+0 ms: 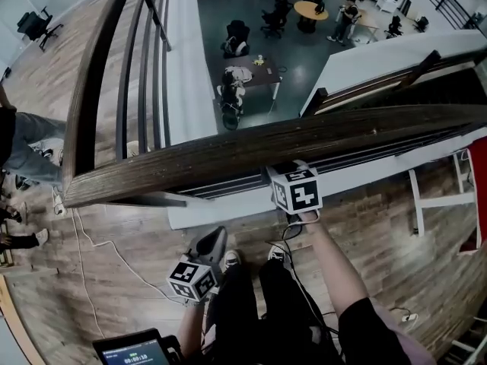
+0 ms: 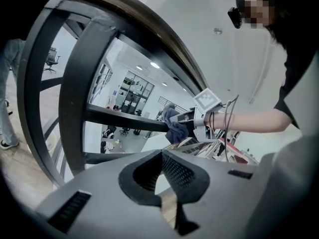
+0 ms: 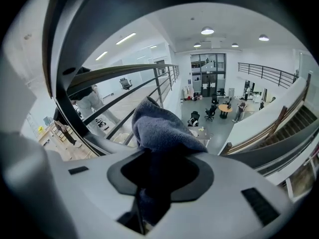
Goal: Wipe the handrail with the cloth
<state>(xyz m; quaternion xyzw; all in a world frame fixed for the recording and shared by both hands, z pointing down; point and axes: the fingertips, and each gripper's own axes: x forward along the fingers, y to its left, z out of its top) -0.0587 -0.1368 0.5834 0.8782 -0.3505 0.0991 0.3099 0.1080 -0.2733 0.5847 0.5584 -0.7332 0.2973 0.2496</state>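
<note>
The dark wooden handrail [image 1: 228, 154] runs across the head view from lower left to right. My right gripper [image 1: 293, 169] is pressed against its near side, jaws hidden under the rail, marker cube just below. It is shut on a blue-grey cloth [image 3: 159, 128], which bulges out past the right gripper [image 3: 159, 183]. From the left gripper view the cloth [image 2: 174, 126] sits beneath the handrail [image 2: 149, 29], beside a crossbar. My left gripper [image 1: 215, 236] hangs lower, near the person's legs and apart from the rail. The left gripper [image 2: 167, 183] is shut and holds nothing.
Dark metal balusters [image 2: 75, 108] stand under the rail. Beyond it is a drop to a lower floor with desks and chairs [image 1: 251, 74]. A person [image 1: 30, 139] stands at the left on the wood floor. A cable [image 1: 99, 242] lies there. Stairs [image 1: 396, 82] descend at right.
</note>
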